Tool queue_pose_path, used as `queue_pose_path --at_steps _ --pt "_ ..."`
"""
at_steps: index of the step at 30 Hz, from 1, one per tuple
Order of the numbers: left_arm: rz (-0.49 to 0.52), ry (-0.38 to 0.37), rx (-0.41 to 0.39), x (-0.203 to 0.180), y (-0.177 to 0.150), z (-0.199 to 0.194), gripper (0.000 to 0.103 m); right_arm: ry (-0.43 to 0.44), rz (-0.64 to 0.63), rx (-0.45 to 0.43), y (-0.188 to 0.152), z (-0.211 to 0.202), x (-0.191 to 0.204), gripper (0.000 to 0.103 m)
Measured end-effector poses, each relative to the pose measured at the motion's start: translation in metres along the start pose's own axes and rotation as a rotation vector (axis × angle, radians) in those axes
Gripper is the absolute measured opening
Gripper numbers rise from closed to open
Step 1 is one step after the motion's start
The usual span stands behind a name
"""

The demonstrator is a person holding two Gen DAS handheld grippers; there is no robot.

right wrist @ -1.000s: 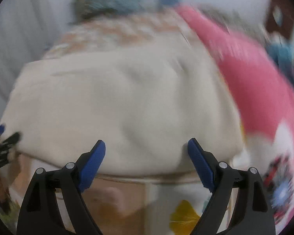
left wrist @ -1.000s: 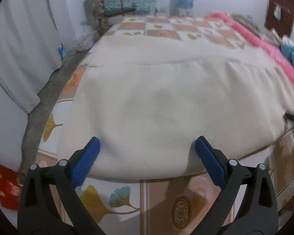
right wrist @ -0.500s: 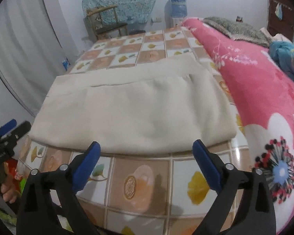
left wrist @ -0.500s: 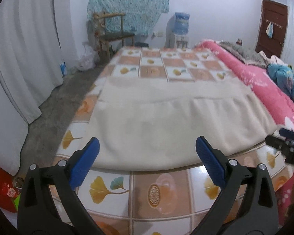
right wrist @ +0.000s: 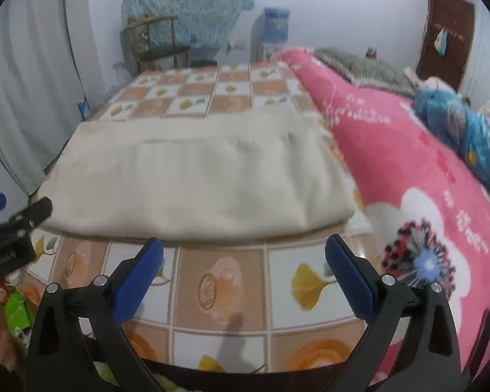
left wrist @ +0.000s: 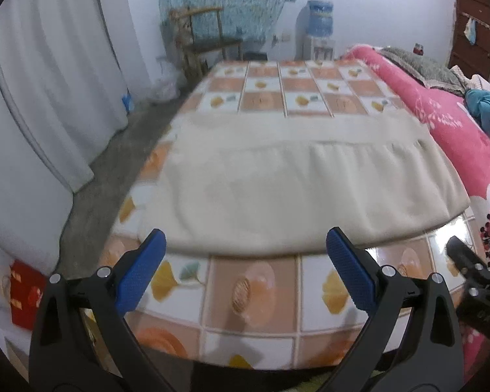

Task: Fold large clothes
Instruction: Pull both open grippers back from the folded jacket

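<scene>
Cream fleece, probably a large folded garment (left wrist: 297, 179), lies flat across the tiled-pattern mat (left wrist: 254, 290), its near folded edge just beyond your fingertips. Your left gripper (left wrist: 245, 271) hangs released, blue pads spread, nothing between them, the cloth edge at twelve o'clock from it. Your right gripper (right wrist: 243, 271) is opening its jaws, likewise empty, clear of the fabric. At three o'clock of the cream piece a pink floral blanket (right wrist: 408, 170) runs alongside, touching its right edge. A wooden chair (left wrist: 205, 39) stands at eleven o'clock, far behind.
</scene>
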State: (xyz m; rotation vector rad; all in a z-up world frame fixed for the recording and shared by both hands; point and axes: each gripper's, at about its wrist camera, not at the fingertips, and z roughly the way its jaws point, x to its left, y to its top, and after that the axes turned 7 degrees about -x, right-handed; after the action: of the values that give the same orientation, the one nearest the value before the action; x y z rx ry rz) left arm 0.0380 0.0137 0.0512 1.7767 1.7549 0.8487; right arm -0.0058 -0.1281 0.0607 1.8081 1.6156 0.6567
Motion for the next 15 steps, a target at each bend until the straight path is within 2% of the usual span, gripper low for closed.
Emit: queue_pose_path --at_steps 7,15 --pt "-0.008 0.002 0.081 -0.002 -0.008 0.015 0.095 -0.02 -0.01 0.073 -0.004 0.015 0.004 0.097" --pt "-0.001 0.003 0.108 -0.002 -0.011 0.023 0.095 -0.03 -0.051 0.096 -0.006 0.021 0.013 0.097"
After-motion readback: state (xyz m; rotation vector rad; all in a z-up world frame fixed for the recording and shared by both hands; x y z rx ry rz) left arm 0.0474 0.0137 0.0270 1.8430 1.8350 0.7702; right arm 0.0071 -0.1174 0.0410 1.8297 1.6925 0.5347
